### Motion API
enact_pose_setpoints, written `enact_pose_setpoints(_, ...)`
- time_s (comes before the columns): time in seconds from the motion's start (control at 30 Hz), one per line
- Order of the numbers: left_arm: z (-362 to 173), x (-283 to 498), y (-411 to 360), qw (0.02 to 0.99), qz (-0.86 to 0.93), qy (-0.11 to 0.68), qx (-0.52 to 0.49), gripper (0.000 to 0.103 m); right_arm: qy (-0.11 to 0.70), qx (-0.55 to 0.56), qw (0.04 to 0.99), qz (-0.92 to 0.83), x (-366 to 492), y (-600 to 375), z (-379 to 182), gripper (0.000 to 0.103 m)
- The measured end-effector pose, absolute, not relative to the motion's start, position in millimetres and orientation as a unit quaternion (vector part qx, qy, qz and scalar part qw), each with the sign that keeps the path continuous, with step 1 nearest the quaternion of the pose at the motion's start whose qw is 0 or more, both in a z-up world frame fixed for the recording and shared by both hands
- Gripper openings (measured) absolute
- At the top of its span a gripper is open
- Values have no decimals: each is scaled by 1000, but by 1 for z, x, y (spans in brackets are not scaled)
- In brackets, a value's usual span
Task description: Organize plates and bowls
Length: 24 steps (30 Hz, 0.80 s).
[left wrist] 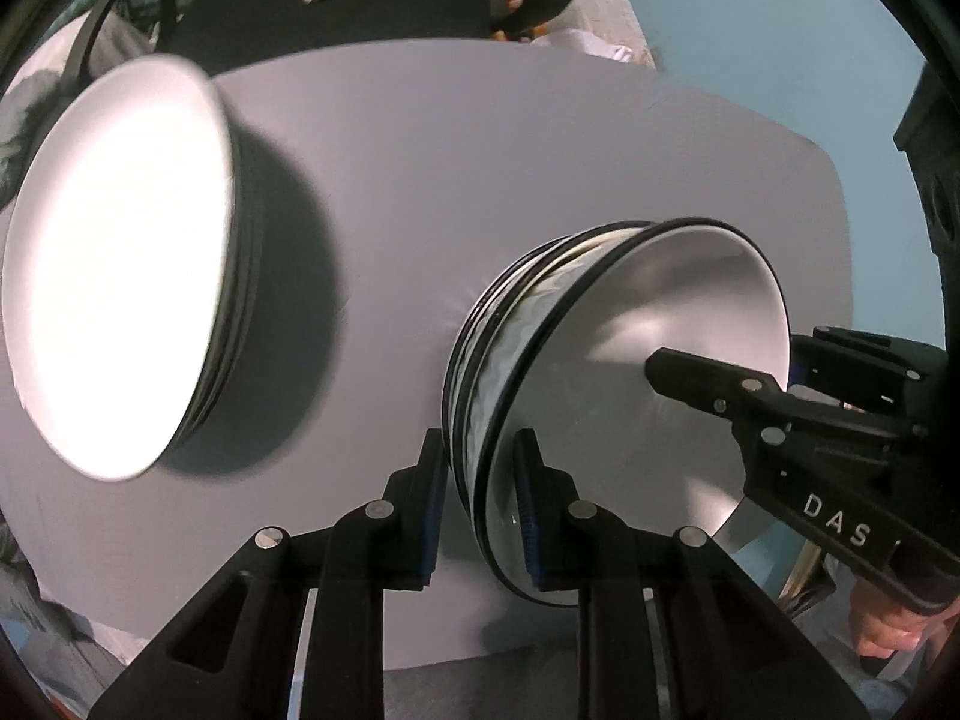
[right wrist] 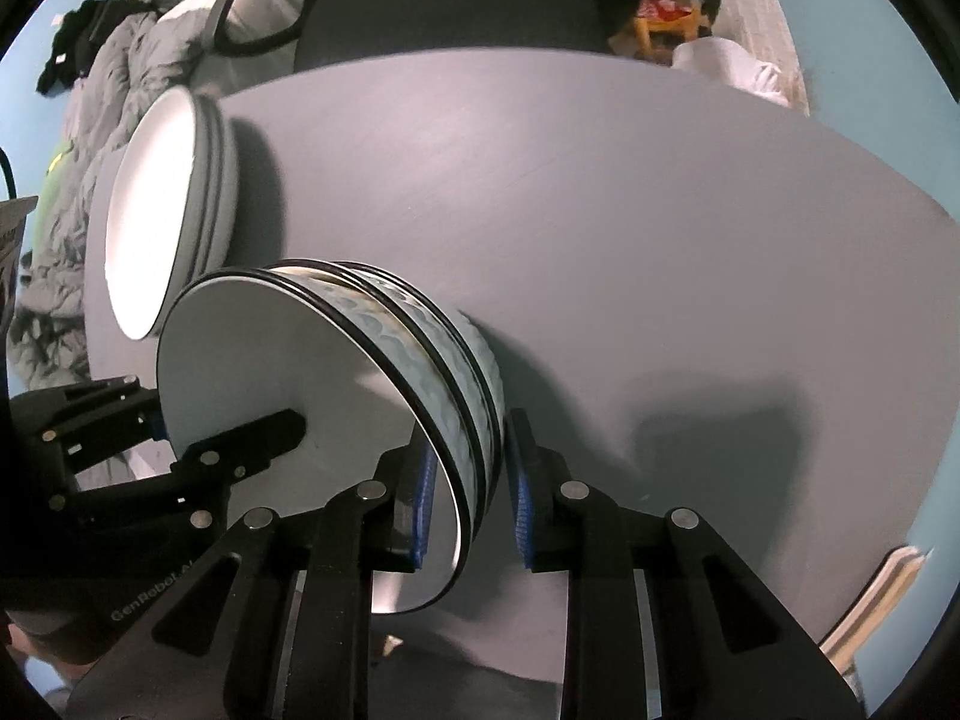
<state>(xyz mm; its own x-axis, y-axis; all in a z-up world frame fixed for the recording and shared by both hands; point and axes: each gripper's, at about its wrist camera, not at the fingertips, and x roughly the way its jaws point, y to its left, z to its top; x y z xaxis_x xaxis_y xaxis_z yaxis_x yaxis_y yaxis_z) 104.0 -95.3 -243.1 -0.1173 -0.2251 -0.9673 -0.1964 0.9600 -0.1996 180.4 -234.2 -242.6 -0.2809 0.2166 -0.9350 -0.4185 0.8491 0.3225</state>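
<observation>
Both jaws stand apart, straddling opposite rims of the bowl stack (left wrist: 600, 372): left gripper (left wrist: 480, 516) at six o'clock, right gripper (right wrist: 465, 504) likewise, probably to steady the nested bowls; plate stack (right wrist: 174, 204) sits at ten o'clock on the table (right wrist: 660, 210)

Motion blur smears the plate stack (left wrist: 120, 276); whether either jaws touch the bowl rim (right wrist: 447, 468) is unclear.

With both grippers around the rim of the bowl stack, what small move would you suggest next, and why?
Probably close both grippers: the left gripper and right gripper each straddle opposite rims of the bowl stack, but gaps show beside the pads, so neither appears to grip yet.
</observation>
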Motion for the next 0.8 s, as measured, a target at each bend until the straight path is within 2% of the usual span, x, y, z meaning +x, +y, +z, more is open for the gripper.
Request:
enact_pose_setpoints(0.33, -247, 85, -68, 651, -23, 734, -189, 21, 754, -60, 595, 272, 159, -224, -246, 24)
enact_pose_setpoints(0.4, -249, 83, -68, 653, -29, 730, -197, 23, 758, -42, 591, 274, 162, -229, -249, 24)
enact_pose_setpoints(0.47, -251, 83, -69, 653, -38, 729, -199, 30, 759, -29, 586, 282, 164, -232, -252, 25)
enact_pose_setpoints(0.57, -255, 82, -69, 653, -50, 727, -205, 35, 765, -9, 572, 295, 166, -236, -259, 31)
enact_pose_setpoints(0.8, -263, 74, -62, 660, -84, 714, -218, 35, 760, -4, 579, 296, 161, -238, -258, 34)
